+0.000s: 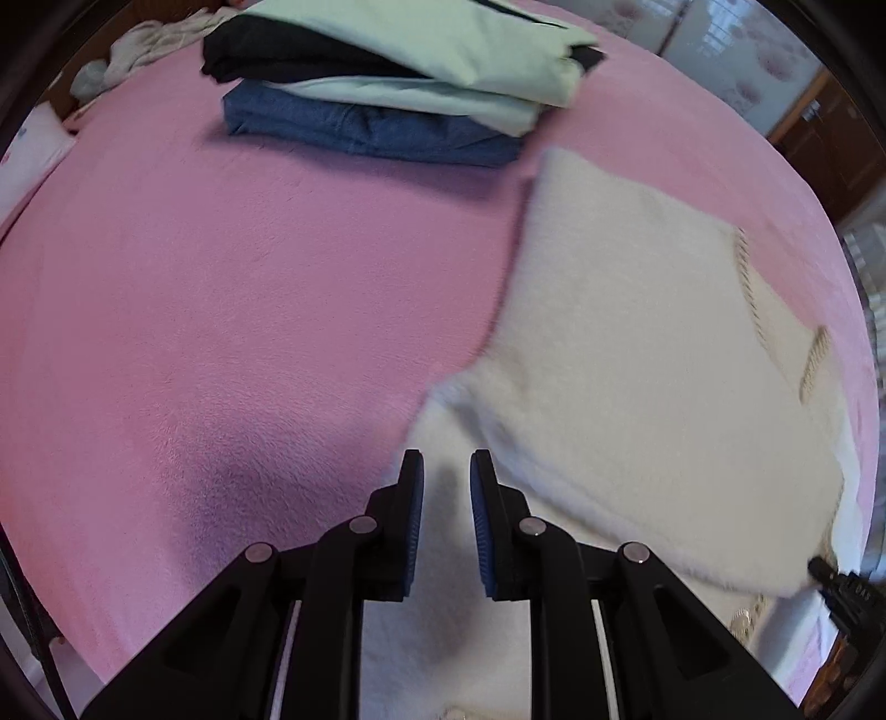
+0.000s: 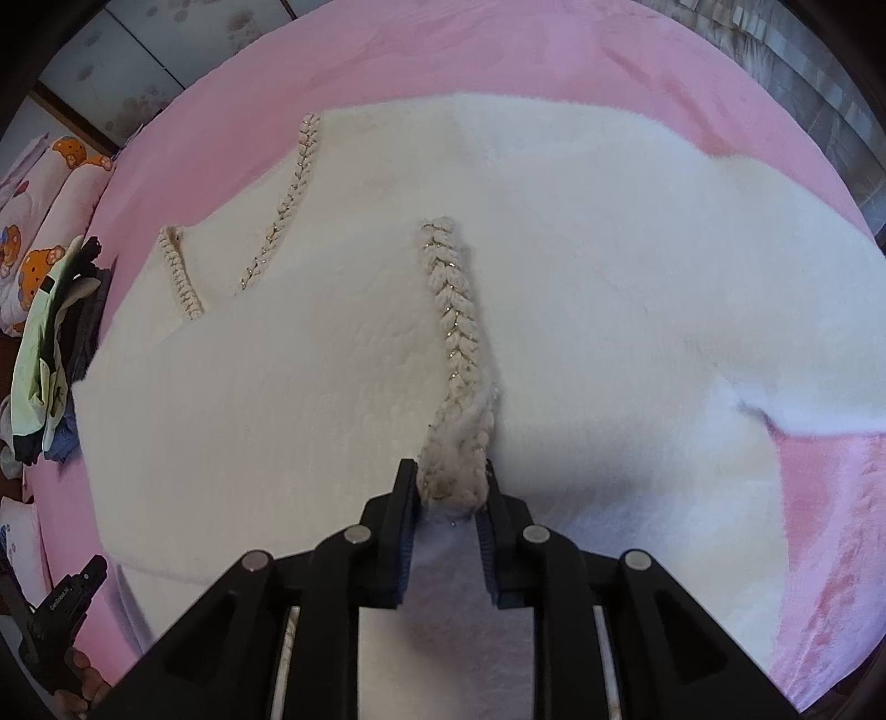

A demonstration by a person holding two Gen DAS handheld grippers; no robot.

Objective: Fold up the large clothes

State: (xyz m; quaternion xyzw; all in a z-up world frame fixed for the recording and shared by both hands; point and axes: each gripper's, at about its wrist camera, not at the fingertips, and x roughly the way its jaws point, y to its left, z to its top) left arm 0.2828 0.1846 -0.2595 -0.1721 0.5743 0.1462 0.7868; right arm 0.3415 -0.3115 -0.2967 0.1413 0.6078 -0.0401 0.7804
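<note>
A fluffy white cardigan (image 2: pixel 277 415) with braided cream trim (image 2: pixel 454 310) lies partly folded on the pink bed cover (image 2: pixel 498 50). In the right wrist view my right gripper (image 2: pixel 449 471) points steeply down, its jaws closed on a bunched end of the braided trim. In the left wrist view the cardigan (image 1: pixel 637 343) spreads to the right. My left gripper (image 1: pixel 446 462) hovers over its near left edge, jaws narrowly apart with nothing between them. The right gripper's body shows at the cardigan's far corner (image 1: pixel 841 587).
A stack of folded clothes (image 1: pixel 387 83), mint green and black over blue denim, sits at the far side of the pink bed (image 1: pixel 221 304). Crumpled pale laundry (image 1: pixel 149 50) lies behind it. Bear-print pillows (image 2: pixel 39 232) line the bed's left edge. A wooden door (image 1: pixel 830 138) stands beyond.
</note>
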